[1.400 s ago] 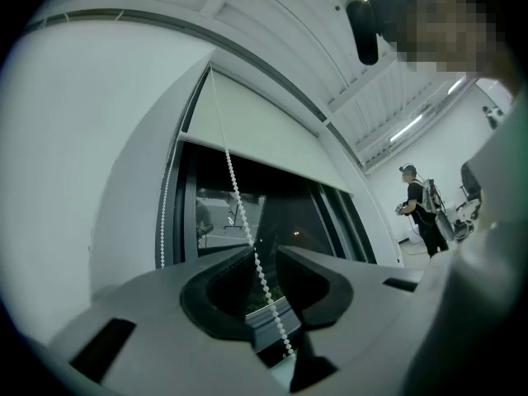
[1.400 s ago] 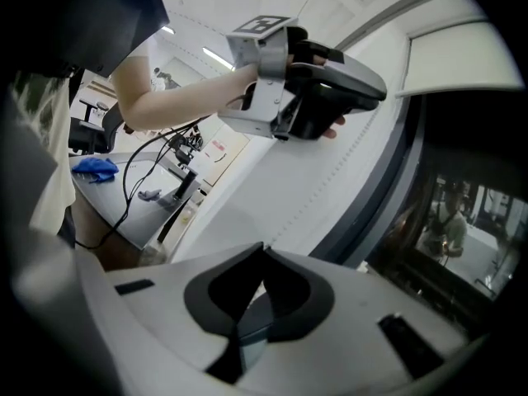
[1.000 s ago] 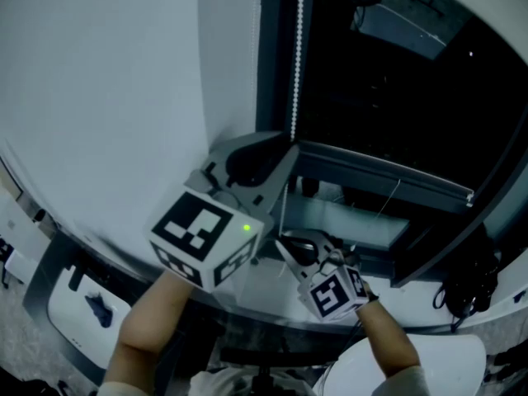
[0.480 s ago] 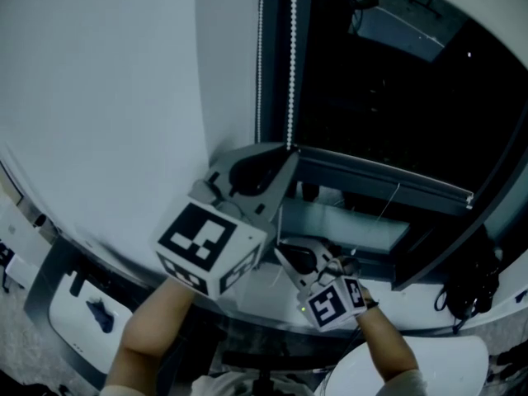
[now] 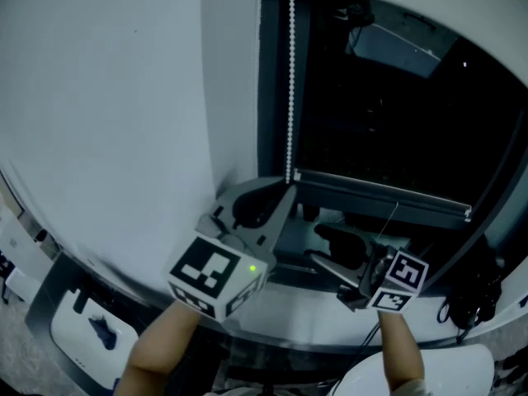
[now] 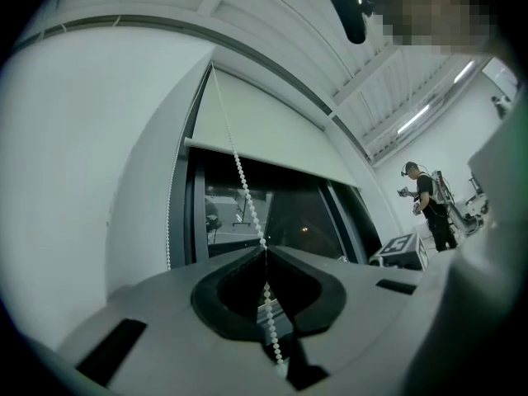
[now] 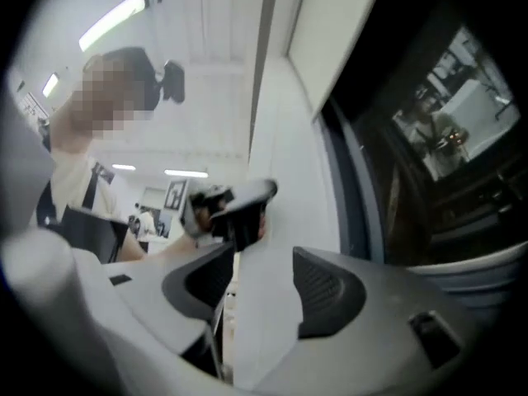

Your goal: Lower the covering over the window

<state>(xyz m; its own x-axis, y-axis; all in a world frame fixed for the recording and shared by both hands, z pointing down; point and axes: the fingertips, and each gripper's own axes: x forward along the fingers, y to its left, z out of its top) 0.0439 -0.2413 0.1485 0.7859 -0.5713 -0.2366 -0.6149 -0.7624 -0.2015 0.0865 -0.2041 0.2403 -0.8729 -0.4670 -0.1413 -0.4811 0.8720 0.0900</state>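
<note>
A white bead chain (image 5: 290, 73) hangs down beside the dark window (image 5: 388, 97). My left gripper (image 5: 289, 186) is shut on the chain at its low end; in the left gripper view the beads (image 6: 247, 196) run between the closed jaws of that gripper (image 6: 266, 251). The pale roller blind (image 6: 272, 134) covers only the top of the window. My right gripper (image 5: 318, 248) is lower and to the right, jaws just opened, with nothing between them. In the right gripper view its jaws (image 7: 262, 258) stand apart, facing the left gripper (image 7: 235, 205).
A white wall (image 5: 99, 97) lies left of the window frame (image 5: 272, 73), where a second chain strand (image 6: 169, 221) hangs. The window sill (image 5: 272, 304) runs below both grippers. Black cables (image 5: 466, 291) hang at the right. A person (image 6: 429, 205) stands far off.
The right gripper has opened its jaws, risen, rolled over and shifted to the right, away from the spot under the left gripper. The left gripper stays on the chain.
</note>
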